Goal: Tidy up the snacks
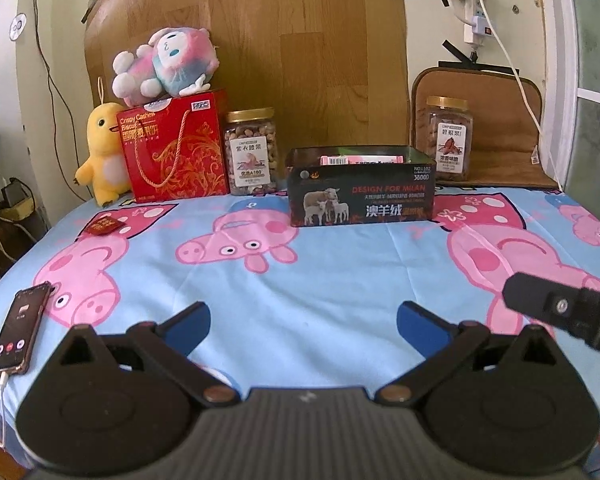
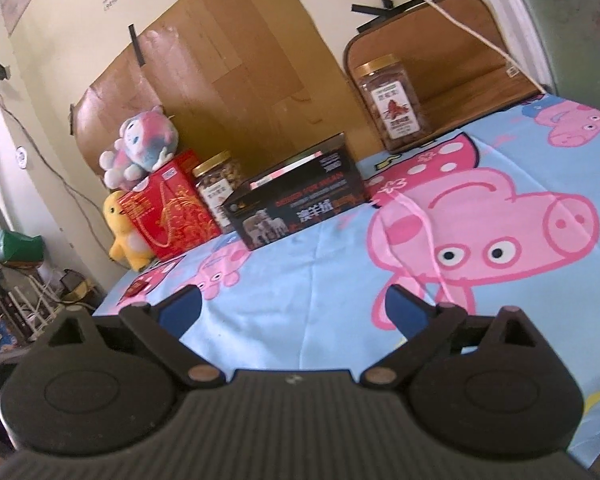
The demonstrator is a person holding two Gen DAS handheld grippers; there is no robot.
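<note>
A black open-top box (image 1: pixel 360 196) (image 2: pixel 300 208) stands at the back middle of the table, with a pink-and-white packet (image 1: pixel 360 159) inside it. To its left are a nut jar (image 1: pixel 252 152) (image 2: pixel 216 192) and a red biscuit box (image 1: pixel 172 148) (image 2: pixel 172 216). A second nut jar (image 1: pixel 448 140) (image 2: pixel 396 108) stands at the back right. A small red packet (image 1: pixel 104 226) (image 2: pixel 138 286) lies on the cloth at the left. My left gripper (image 1: pixel 303 314) and right gripper (image 2: pixel 292 296) hover over the near cloth, both open and empty.
A blue cartoon-pig cloth (image 1: pixel 340 264) covers the table. A phone (image 1: pixel 18 328) on a cable lies at the near left edge. A yellow plush (image 1: pixel 100 152) and a pink plush (image 1: pixel 164 60) sit at the back left. Cardboard lines the wall.
</note>
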